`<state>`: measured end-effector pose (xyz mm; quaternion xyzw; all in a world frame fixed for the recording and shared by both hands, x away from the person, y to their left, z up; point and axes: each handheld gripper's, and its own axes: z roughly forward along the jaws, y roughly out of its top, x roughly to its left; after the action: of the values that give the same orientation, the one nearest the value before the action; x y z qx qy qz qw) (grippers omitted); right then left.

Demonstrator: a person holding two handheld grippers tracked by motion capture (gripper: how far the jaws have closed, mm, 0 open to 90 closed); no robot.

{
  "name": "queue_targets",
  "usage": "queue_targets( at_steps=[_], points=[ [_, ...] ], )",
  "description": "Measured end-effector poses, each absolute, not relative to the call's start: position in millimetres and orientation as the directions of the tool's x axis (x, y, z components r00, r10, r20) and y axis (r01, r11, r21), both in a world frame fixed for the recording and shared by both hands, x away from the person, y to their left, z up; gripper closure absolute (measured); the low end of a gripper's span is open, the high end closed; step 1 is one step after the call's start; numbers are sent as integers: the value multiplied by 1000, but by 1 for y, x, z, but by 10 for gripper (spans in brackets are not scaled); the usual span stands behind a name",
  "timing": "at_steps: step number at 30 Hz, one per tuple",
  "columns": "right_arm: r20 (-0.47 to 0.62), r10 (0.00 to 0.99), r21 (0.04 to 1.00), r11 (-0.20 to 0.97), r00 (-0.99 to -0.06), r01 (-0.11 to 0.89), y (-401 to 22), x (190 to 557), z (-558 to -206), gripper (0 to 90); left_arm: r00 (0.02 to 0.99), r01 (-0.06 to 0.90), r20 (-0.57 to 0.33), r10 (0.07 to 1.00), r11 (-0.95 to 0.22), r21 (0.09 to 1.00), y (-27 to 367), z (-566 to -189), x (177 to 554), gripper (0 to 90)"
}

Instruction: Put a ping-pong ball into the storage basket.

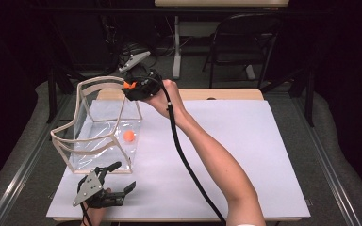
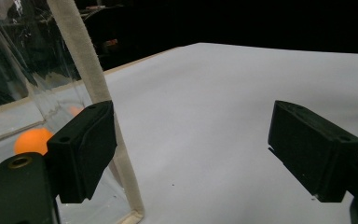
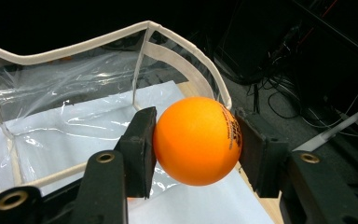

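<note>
Nearest the lens in your right gripper view is the orange ball (image 3: pixel 197 141), sitting at the centre of the frame and pinched between the two black jaws of your right gripper (image 3: pixel 196 150). Both pads press on its sides, so the jaws stand only as far apart as the ball is wide. Dark print runs down the ball's right side. Behind it, across the upper left of that frame, is the clear plastic bag (image 3: pixel 74 88) with its cream-edged rim, and the ball is level with that rim at its near corner.

In the high view you hold that right gripper (image 1: pixel 133 87) in the upper middle of the frame, over the far right corner of the clear plastic bag (image 1: pixel 104 126), with the orange ball (image 1: pixel 130 85) a small spot at its tip. A second orange ball (image 1: pixel 129 136) lies on the bag's floor, left of centre in the picture. The bag stands upright on the white sheet (image 1: pixel 245 155) that covers the table.

Your left gripper (image 1: pixel 118 177) rests at the lower left of the high view, just below the bag's near edge. In your left gripper view its jaws are spread wide with nothing between them (image 2: pixel 193 154); the left jaw sits beside the bag's cream corner strip (image 2: pixel 93 88), and the second orange ball (image 2: pixel 32 140) shows through the plastic at the left edge.
</note>
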<state>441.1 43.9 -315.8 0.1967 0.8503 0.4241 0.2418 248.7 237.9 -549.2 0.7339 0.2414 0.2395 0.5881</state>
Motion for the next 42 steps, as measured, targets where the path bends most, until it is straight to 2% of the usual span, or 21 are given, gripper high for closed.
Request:
queue_targets(
  at_steps=[21,42],
  points=[
    [-258,502,797,594,-826,112,69,442,-310,505,769,72,69,636,-193,978,239,-549,249,158],
    [-249,468,766,631,-848,124,98,447,-324,505,770,73,69,634,-195,978,240,-549,249,158]
  ],
)
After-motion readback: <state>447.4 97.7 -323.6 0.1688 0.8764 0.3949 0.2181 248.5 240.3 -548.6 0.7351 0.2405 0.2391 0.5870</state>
